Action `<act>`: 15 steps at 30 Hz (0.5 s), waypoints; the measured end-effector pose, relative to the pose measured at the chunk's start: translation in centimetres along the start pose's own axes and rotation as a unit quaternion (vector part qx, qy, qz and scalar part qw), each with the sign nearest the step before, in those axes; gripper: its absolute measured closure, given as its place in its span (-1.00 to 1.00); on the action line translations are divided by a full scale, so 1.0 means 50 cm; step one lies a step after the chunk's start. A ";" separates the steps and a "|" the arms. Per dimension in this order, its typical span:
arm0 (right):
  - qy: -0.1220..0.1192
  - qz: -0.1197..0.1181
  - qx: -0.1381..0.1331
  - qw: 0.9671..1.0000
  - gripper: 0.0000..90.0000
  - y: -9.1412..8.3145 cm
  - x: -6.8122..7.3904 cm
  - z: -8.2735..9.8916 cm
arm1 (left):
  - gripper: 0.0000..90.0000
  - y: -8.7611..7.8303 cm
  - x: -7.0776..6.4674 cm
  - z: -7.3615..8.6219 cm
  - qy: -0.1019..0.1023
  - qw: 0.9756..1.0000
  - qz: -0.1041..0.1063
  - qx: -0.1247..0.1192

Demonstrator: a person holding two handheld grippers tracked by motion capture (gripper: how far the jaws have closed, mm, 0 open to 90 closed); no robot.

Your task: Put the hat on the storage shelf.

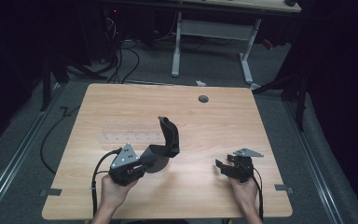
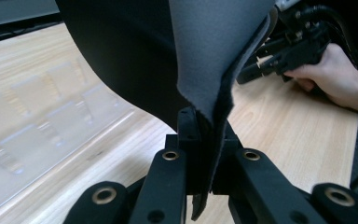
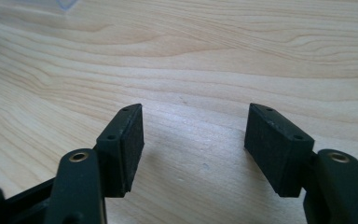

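- High view: the left gripper [image 1: 142,163] has its fingers clamped on one end of a dark fabric strip [image 1: 168,140]. The strip curls upward over the worktop [image 1: 121,100], beside a clear tray [image 1: 130,133]. The right gripper [image 1: 223,167] sits well apart, to the strip's right.
- Left gripper view: fingers [image 2: 189,140] pinch the strip's grey edge [image 2: 214,56]; the strip rises straight ahead.
- Right gripper view: fingers [image 3: 126,140] apart, nothing between them, bare worktop [image 3: 214,56] beneath.

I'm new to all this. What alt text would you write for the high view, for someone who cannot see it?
Seen from above, the left gripper clamps a dark, floppy sheet of fabric that curls upward over a wooden table. The right gripper sits open with nothing in it near the table's right side, and a clear plastic tray lies just beyond the fabric.
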State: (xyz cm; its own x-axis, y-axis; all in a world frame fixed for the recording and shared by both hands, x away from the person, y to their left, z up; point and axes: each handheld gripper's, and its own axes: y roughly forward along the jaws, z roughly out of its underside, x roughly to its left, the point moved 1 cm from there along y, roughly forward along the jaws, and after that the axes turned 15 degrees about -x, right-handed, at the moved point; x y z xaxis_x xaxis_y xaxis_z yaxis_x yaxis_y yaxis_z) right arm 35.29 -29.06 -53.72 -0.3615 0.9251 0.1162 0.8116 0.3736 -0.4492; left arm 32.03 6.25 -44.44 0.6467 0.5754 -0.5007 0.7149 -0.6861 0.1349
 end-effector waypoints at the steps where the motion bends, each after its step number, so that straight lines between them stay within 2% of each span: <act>1: -0.006 0.007 0.003 1.000 -0.17 0.001 0.002 0.000 | 0.92 0.000 0.002 -0.003 -0.004 1.000 -0.002 -0.003; 5: -0.046 0.029 0.010 0.998 -0.17 0.005 0.015 0.000 | 0.92 -0.002 0.014 -0.016 -0.014 1.000 -0.011 -0.010; 7: -0.059 0.033 0.013 0.998 -0.17 0.007 0.021 0.001 | 0.92 -0.003 0.021 -0.023 -0.017 1.000 -0.017 -0.013; 10: -0.058 0.032 0.013 0.998 -0.18 0.007 0.020 0.001 | 0.92 -0.005 0.028 -0.034 -0.023 0.999 -0.024 -0.017; 15: -0.058 0.031 0.014 0.998 -0.19 0.007 0.021 0.001 | 0.92 -0.005 0.035 -0.052 -0.020 0.999 -0.029 -0.023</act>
State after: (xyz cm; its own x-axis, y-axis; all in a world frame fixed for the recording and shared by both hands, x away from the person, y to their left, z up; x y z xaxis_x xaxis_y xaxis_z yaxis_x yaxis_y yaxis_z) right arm 35.17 -27.97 -53.78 -0.3640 0.9313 -0.0152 0.8214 0.3133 -0.4766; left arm 33.66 8.59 -43.13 0.5940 0.5946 -0.5419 0.7623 -0.6313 0.1429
